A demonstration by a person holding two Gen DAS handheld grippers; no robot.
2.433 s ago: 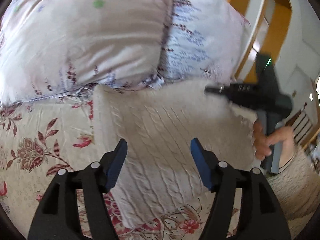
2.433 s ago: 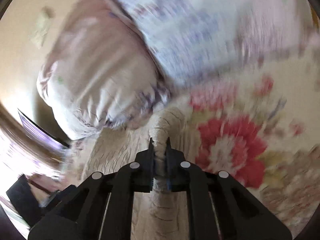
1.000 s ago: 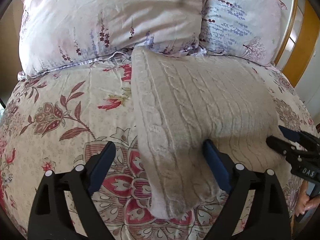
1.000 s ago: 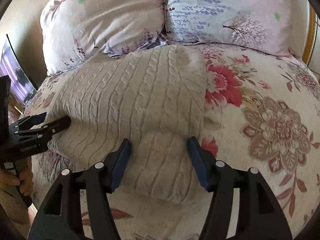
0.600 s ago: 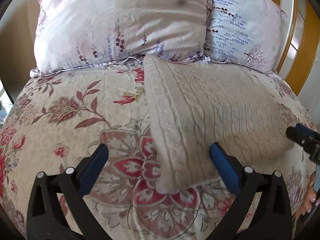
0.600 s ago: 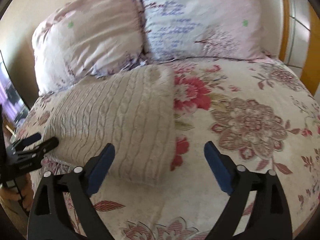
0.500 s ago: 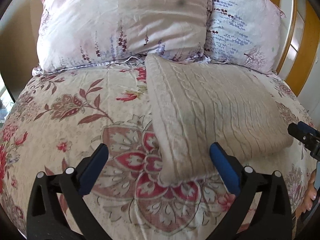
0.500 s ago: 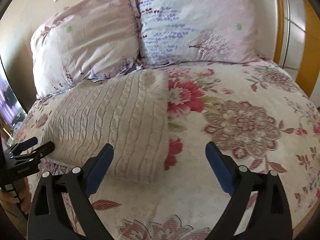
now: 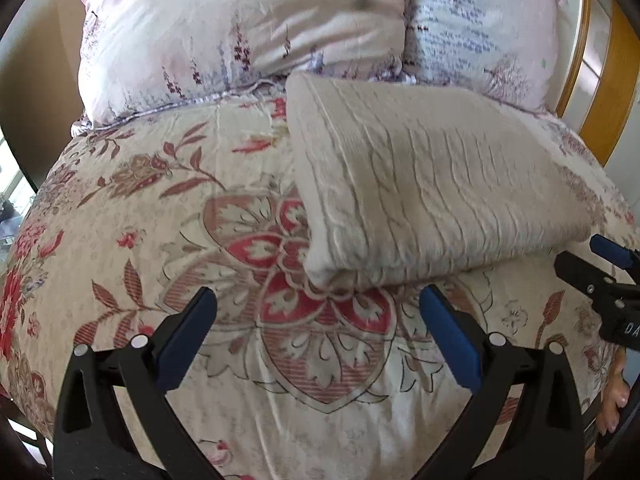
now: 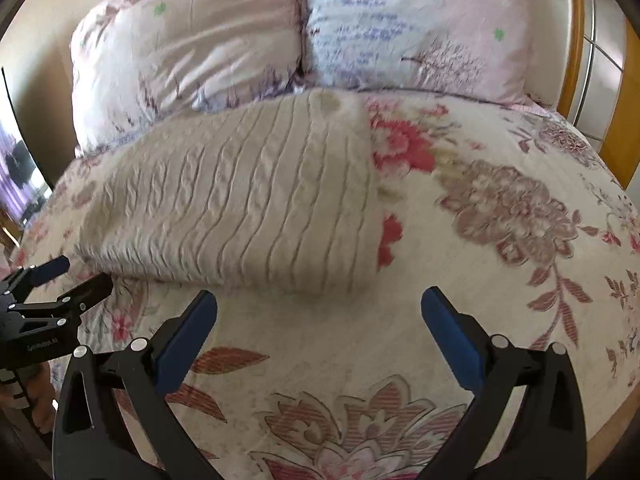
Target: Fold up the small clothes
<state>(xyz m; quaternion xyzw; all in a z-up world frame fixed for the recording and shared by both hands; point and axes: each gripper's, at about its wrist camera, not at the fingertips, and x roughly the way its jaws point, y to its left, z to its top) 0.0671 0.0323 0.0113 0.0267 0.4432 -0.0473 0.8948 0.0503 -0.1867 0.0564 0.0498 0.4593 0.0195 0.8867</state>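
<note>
A cream cable-knit sweater lies folded into a thick rectangle on the floral bedspread, its far edge against the pillows. My left gripper hangs open in front of the sweater's near left corner, nothing between its blue pads. In the right wrist view the same sweater lies ahead and to the left. My right gripper stands open just short of its near edge, holding nothing. Each gripper shows at the edge of the other's view: the right gripper and the left gripper.
Two floral pillows lean against the head of the bed. A wooden bed frame rises on the right. The bedspread right of the sweater is bare. A hand shows at the lower right edge.
Both grippers let go of the sweater's near edge, opened wide and drew back from it. The sweater now lies farther from the fingers, folded on the bed.
</note>
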